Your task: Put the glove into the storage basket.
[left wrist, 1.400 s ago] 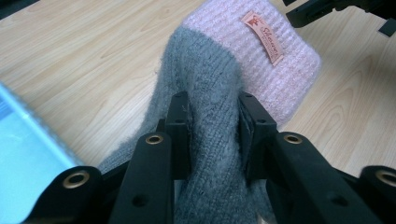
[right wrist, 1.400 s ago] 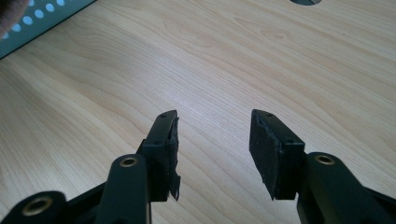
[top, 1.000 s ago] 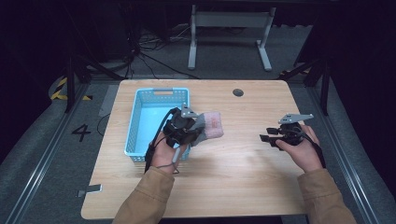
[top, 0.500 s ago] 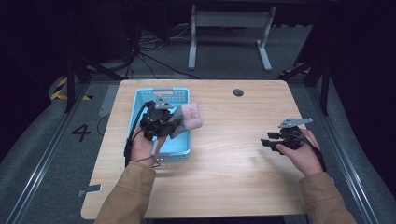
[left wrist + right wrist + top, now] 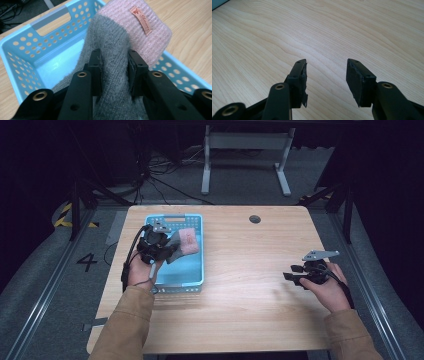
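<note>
The left gripper (image 5: 112, 72) pinches a grey-and-pink sock (image 5: 117, 42) over the blue basket (image 5: 30, 50) beyond its fingers. The next move is likely lowering and letting go; the right gripper (image 5: 325, 82) rests spread, nothing between its fingers

left gripper (image 5: 112, 62) is raised at the table's left side, jaws pinched tight on fabric, forearm reaching in from below. right gripper (image 5: 325, 80) sits low at the right edge, jaws spread wide apart, hand (image 5: 327, 287) wrapped around it.
</note>
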`<state>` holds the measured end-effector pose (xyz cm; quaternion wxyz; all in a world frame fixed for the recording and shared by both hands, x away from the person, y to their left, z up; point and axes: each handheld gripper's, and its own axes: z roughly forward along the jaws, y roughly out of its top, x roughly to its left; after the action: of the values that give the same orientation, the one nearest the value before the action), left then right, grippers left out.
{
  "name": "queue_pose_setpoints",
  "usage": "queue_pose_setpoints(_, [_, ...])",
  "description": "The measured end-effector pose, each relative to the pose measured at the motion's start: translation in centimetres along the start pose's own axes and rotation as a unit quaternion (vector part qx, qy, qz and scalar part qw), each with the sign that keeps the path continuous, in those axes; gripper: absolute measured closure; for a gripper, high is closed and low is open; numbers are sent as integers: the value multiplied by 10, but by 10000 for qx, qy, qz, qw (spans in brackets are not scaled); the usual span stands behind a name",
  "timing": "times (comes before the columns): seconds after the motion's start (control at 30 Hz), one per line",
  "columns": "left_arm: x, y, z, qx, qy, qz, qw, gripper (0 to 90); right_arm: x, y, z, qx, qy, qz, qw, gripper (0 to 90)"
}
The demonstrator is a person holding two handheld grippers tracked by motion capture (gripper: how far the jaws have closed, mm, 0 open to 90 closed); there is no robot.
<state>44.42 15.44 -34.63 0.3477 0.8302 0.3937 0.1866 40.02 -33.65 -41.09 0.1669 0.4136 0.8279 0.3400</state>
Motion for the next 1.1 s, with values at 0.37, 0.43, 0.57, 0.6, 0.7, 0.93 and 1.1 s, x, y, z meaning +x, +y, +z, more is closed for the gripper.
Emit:
queue_pose_setpoints(0.37, [14,-11,30,260,-116,-158,9995,689,-1,-10,-6,23,-77,18,10000,516])
queue_pose_setpoints(0.43, [15,-11,34,329,-107,-183,9992,689,-1,-11,-7,32,-88,26,10000,514])
queue_pose_setpoints(0.57, [18,-12,43,497,-143,-215,9984,689,-2,-12,-7,24,-89,42,9999,513])
queue_pose_setpoints(0.6, [18,-13,46,527,-149,-221,9983,688,-2,-12,-7,26,-86,40,10000,512])
queue_pose_setpoints(0.7, [17,-13,53,637,-135,-158,9978,688,-1,-12,-7,28,-59,-1,10000,509])
queue_pose_setpoints(0.93, [20,-14,67,863,-181,-77,9961,681,-1,-12,-6,19,-50,-21,10000,505])
queue_pose_setpoints(1.1, [22,-12,75,1001,-232,-106,9947,678,-1,-12,-4,43,-52,-38,10000,500])
